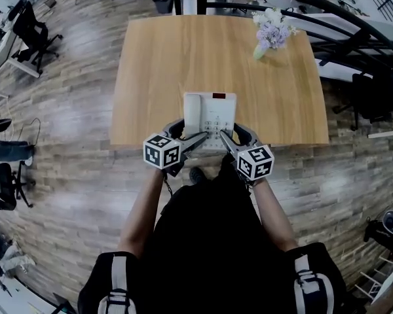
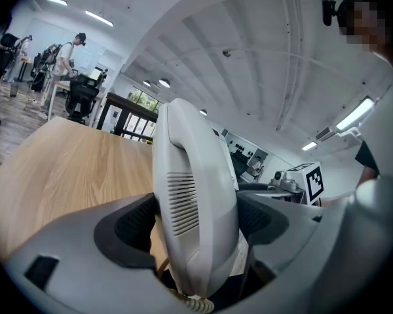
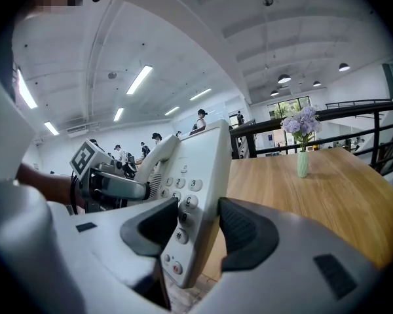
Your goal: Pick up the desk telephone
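The white desk telephone [image 1: 209, 113] is at the table's near edge, its front end sticking out past the wood. My left gripper [image 1: 198, 139] is shut on its left side, and in the left gripper view the pads clamp the handset [image 2: 195, 208] from both sides. My right gripper [image 1: 226, 138] is shut on the phone's right edge. In the right gripper view the keypad face [image 3: 187, 188] stands tilted between the dark pads [image 3: 249, 231]. The left gripper [image 3: 114, 185] with its marker cube shows on the far side of the phone.
The wooden table [image 1: 170, 64] carries a small vase of lilac flowers [image 1: 270, 31] at its far right corner, also in the right gripper view [image 3: 302, 152]. Black railings [image 1: 354, 25] and office chairs [image 1: 33, 34] stand on the wood floor around it.
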Demonstrator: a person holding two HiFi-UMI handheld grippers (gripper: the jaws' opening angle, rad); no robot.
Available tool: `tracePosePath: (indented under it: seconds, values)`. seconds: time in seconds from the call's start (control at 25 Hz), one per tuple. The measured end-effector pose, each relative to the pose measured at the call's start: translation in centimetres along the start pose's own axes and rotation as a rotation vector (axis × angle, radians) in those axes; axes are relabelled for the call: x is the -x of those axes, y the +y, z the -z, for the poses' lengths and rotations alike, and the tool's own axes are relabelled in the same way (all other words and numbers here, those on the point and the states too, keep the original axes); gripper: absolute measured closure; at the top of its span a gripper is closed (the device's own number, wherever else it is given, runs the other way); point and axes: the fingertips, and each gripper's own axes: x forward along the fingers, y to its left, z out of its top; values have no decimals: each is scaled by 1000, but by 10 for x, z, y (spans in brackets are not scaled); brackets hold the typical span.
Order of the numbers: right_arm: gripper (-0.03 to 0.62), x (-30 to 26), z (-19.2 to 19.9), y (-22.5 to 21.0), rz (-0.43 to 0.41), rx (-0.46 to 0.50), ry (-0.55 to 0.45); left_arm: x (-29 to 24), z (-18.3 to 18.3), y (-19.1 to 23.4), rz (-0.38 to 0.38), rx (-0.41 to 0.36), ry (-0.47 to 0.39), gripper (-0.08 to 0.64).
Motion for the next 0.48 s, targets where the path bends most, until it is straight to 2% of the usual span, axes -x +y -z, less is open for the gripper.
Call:
tracePosePath:
  seconds: [0.24,0.48]
  values:
    - [377,6,-14,1,3,50,-2,2,-9,-7,2,-2,-54,169]
    - [379,-9,-29,26,-23,94,7,32,-20,4,-31,3,-109,169]
